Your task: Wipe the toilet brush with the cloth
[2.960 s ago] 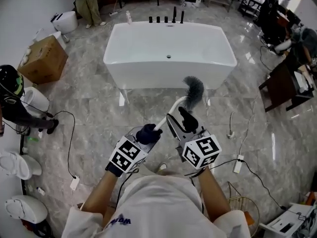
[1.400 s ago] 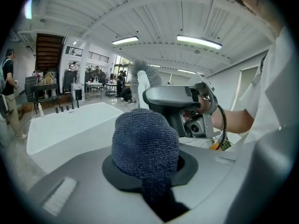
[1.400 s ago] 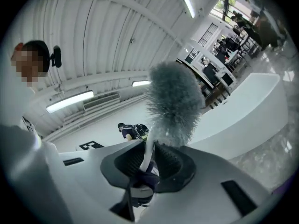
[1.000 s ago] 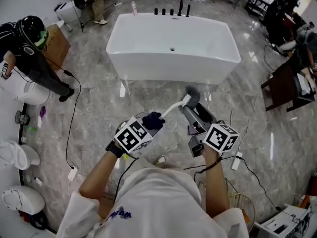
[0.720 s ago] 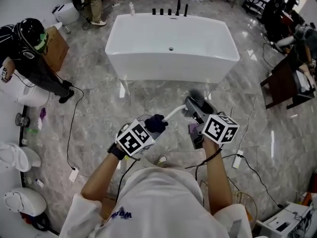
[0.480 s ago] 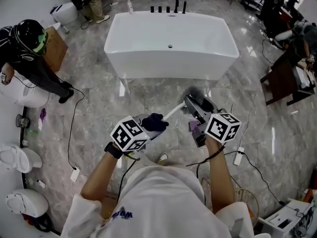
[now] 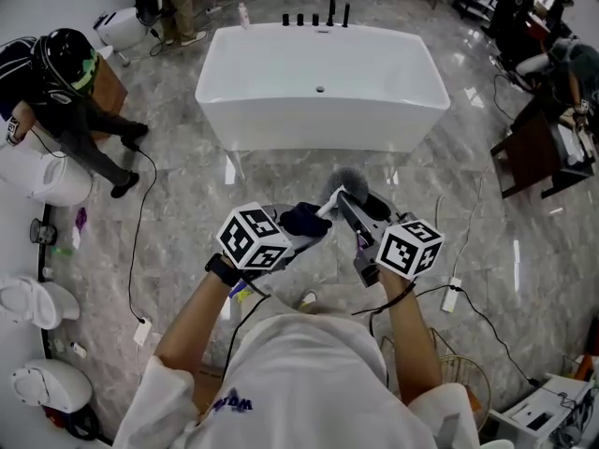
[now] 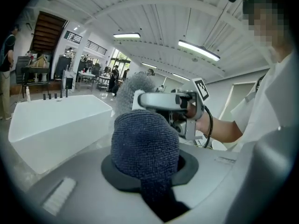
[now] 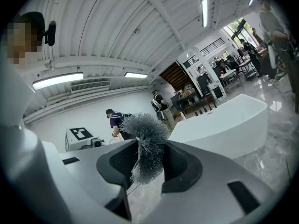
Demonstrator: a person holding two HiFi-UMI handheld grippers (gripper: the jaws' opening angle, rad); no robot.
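Two grippers stand closer together than a second ago. The left gripper (image 7: 311, 224) is clamped on the dark blue terry cloth (image 8: 145, 143), now raised to the white neck of the grey-bristled toilet brush (image 7: 346, 181). The right gripper (image 9: 149, 164), wide apart then, has just been closing. Its jaws are half-closed, pinching the bristle head, in front of the white bathtub (image 7: 318, 73).

hidden: dark blue terry cloth (image 8: 145, 146) is filling the jaw gap of the left hand-held gripper (image 8: 145, 171), screening most of the grey-bristled white-handled toilet brush (image 8: 132, 85) | head view: cloth is covering most of the brush handle | cut off: black-helmeted person (image 7: 58, 92) is running past the left edge
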